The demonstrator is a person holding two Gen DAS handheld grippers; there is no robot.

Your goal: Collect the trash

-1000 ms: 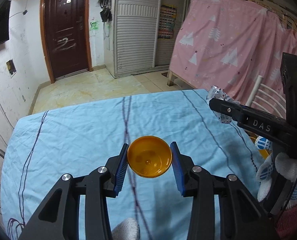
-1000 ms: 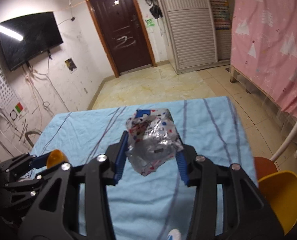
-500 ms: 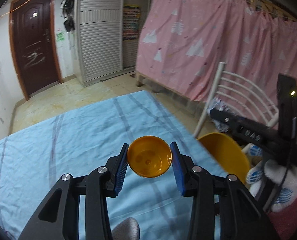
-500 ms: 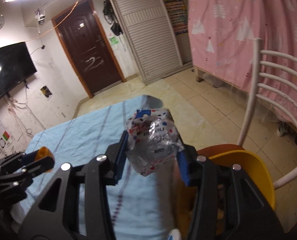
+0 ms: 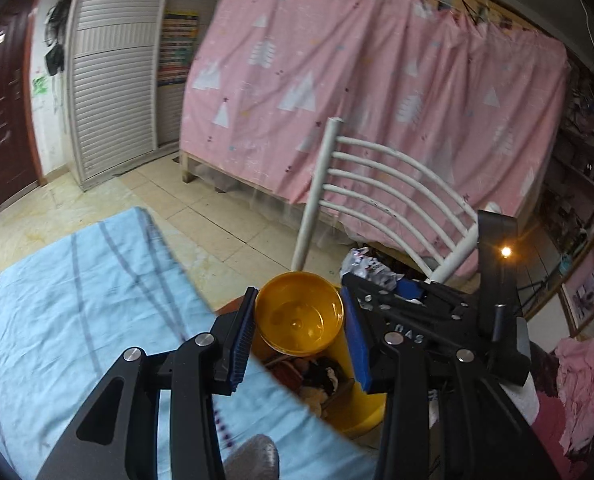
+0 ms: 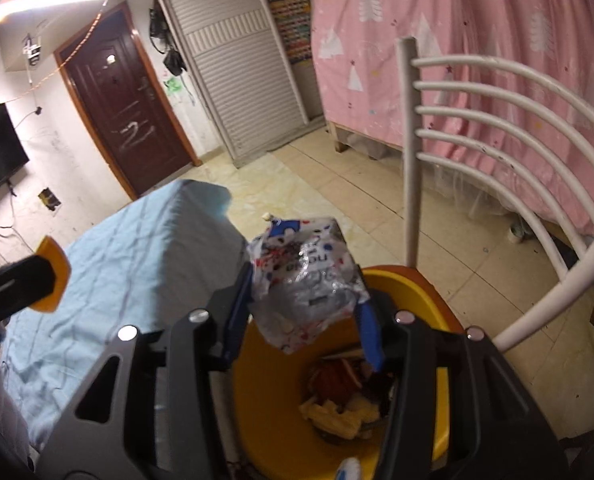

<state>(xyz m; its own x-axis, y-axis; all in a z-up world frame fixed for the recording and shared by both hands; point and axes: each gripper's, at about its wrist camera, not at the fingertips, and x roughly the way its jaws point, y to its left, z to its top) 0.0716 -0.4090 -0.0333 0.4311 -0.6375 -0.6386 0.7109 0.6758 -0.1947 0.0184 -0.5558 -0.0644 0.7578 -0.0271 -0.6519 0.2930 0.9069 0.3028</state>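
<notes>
Two views caught this moment. From the left wrist, the left tongs [image 5: 299,328] reached forward and tilted down past the right edge of the desk [image 5: 77,300], which wore a light blue cloth. Their blue pads [image 5: 243,340] were clenched on an orange cup [image 5: 299,318], one on each side of its wall. The cup lay on its side, its axis running along the tongs and its open mouth turned back toward the camera. It hung above a yellow trash bin [image 5: 357,404] on the floor just right of the desk; mixed rubbish showed inside the bin. Close on the right, the right tongs [image 5: 381,280] pointed leftward with a crumpled wrapper [image 5: 365,266] at their tip. A white chair [image 5: 377,184] stood beyond the bin, with a pink curtain [image 5: 377,80] behind it.

From the right wrist, the right tongs [image 6: 309,300] angled steeply down over the yellow trash bin [image 6: 409,280]. They gripped the crumpled wrapper [image 6: 305,284], a silvery printed bag, between their blue pads [image 6: 371,340]. The wrapper bulged above the pads and sagged below them; it was too crushed for a clear long axis. It hung over the bin's near left rim. At far left, the left tongs [image 6: 45,276] held the orange cup [image 6: 55,268] over the desk [image 6: 137,260].
</notes>
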